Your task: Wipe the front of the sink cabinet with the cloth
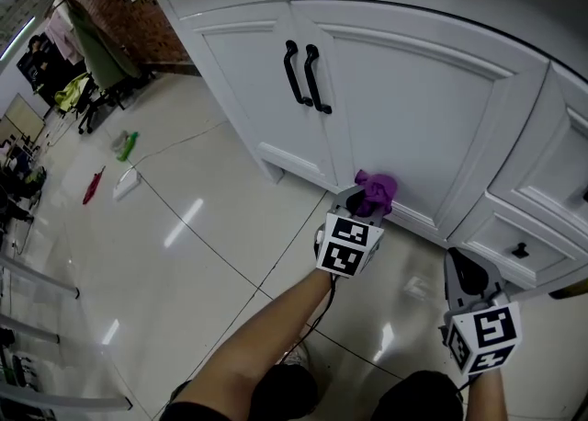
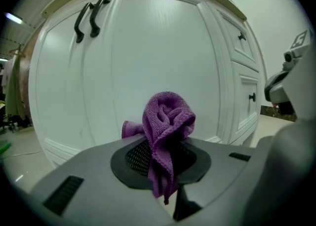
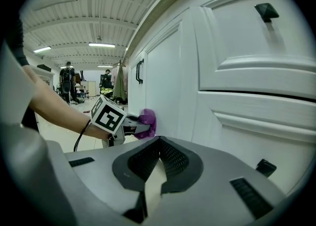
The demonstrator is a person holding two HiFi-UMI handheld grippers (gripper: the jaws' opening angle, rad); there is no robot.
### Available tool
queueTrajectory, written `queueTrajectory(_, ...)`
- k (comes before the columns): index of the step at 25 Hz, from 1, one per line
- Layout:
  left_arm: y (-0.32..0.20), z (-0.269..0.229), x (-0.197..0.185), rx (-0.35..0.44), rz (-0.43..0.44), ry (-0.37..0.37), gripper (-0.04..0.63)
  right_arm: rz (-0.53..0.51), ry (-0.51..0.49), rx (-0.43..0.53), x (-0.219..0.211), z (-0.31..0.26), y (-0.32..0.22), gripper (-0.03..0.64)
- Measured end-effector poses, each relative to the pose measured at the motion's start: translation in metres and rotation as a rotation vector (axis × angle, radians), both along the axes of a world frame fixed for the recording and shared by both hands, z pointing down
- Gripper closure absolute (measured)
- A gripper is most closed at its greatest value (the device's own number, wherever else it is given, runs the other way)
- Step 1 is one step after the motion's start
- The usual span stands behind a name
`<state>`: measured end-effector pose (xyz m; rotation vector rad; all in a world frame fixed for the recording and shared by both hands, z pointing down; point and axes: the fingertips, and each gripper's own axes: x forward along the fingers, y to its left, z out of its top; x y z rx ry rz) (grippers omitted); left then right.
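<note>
Head view looks down on the white sink cabinet [image 1: 413, 79]. Its two doors [image 1: 253, 88] are shut, so nothing inside can be seen. The two drawers [image 1: 514, 235] to their right are also shut.

The one purple cloth [image 1: 378, 188] is bunched up in the left tool [image 1: 364, 199]. The jaws are clamped on it, and a tail of the cloth hangs down between them. The cloth is pressed against the lower part of the right-hand door, near its bottom rail.

The right tool [image 1: 465, 274] is low in front of the drawers, apart from the cabinet face. In the right gripper view its jaws meet at the tips with nothing between them.

Two long black handles [image 1: 304, 75] stand side by side where the doors meet. Each drawer has one small black knob [image 1: 520, 250]. The floor [image 1: 184, 226] is pale glossy tile.
</note>
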<state>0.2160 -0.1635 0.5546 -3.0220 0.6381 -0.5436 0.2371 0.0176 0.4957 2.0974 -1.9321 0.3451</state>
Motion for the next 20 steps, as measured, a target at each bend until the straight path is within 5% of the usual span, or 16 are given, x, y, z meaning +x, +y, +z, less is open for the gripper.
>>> queueTrajectory(20,-0.100,0.009,-0.076,0.018,-0.264,-0.054,0.525,-0.029,0.008,-0.020,-0.019,0.005,-0.028,0.615)
